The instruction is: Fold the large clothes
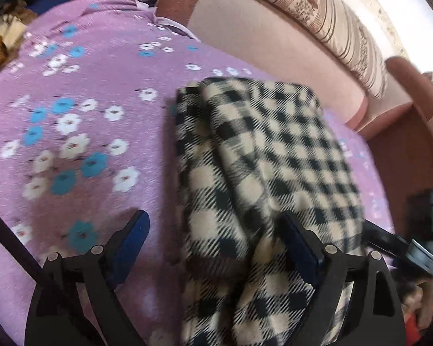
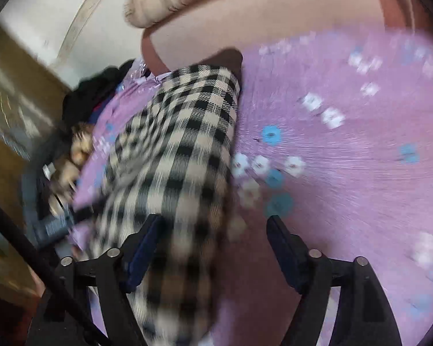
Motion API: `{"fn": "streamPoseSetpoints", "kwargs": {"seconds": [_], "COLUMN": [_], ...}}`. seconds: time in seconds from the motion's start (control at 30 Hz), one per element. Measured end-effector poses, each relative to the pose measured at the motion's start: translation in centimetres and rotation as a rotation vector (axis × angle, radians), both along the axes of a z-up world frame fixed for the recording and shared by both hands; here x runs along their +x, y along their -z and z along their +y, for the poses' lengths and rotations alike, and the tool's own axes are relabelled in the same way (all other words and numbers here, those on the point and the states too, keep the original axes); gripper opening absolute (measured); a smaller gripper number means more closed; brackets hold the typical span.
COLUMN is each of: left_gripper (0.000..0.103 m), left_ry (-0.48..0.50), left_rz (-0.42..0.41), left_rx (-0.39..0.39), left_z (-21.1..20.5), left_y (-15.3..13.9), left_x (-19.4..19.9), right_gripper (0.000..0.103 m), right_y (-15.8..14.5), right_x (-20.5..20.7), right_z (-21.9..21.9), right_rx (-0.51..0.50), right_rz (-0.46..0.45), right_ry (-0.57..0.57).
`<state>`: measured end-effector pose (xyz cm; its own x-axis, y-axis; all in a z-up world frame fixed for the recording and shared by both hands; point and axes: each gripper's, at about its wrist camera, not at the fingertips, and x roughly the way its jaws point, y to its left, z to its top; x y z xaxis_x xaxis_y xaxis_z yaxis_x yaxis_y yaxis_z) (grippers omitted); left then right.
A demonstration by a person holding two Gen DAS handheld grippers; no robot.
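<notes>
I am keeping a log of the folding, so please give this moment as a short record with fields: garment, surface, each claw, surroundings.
garment: checked black and cream cloth, folded into a long bundle
surface: purple flowered bedspread
left claw: open, garment lies between its fingers
right claw: open, garment edge lies between its fingers
surroundings: pink headboard; striped cushion on top; pile of other clothes at the bed's end

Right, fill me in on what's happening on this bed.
A person is folding a black-and-cream checked garment on a purple flowered bedspread, with a two-finger tool in each hand. The garment already lies folded into a long narrow stack. The left tool and the right tool are both open at its near end, gripping nothing. The right wrist view is blurred. A pink headboard runs behind.
</notes>
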<state>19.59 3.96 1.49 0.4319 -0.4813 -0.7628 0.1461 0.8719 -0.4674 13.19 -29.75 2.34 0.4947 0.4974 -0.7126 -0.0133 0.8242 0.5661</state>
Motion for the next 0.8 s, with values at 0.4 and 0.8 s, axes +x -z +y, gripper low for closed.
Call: {"fn": "streamPoseSetpoints", "kwargs": {"seconds": [0.4,0.8], "left_gripper": [0.032,0.043], "left_ry": [0.146,0.077], "left_rz": [-0.052,-0.047], "left_rx": [-0.140,0.089], "left_z": [-4.9,-5.4], "left_y": [-2.9,-2.3], "left_x": [0.0,-0.1], "right_gripper": [0.033,0.052], "right_y": [-0.8,-2.2], "right_x": [4.6,3.2], "right_z": [0.9,-1.5], "right_rx": [0.159,-0.105], "right_rz": [-0.050,-0.052], "right_ry": [-0.037,0.135]}}
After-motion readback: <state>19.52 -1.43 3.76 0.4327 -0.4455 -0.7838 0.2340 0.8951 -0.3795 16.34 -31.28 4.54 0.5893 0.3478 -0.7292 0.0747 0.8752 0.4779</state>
